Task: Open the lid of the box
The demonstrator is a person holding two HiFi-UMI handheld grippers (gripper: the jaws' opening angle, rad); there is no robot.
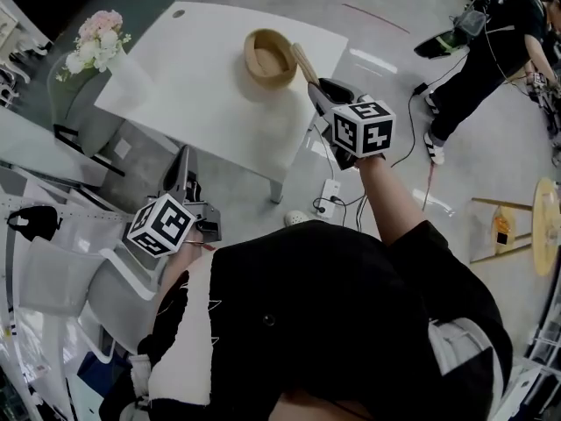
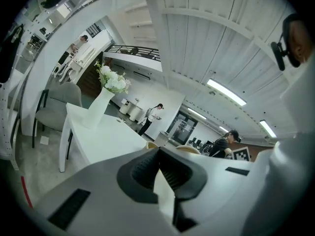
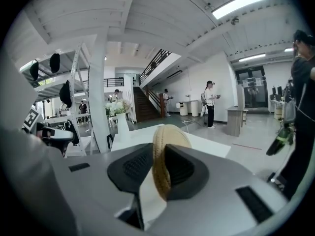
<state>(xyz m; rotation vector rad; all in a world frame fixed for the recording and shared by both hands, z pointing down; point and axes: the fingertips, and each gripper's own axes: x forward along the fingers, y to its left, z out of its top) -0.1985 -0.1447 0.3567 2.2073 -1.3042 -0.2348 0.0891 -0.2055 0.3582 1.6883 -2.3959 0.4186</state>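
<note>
Round woven box (image 1: 269,57) sits open on the white desk (image 1: 193,86), towards the far right edge. Right gripper (image 1: 320,90) is clenched on the box's woven lid (image 1: 302,60), which is held edge-on between the pads (image 3: 135,168), off the box and just right of its rim; can't tell if it touches the rim. Left gripper (image 1: 186,169) is low at the near left, off the desk, jaws pressed together with nothing between them. White vase of flowers (image 1: 101,42) at the desk's far left corner, grey chair (image 1: 66,103) beside it. A person in black (image 1: 491,51) stands on the floor at far right.
</note>
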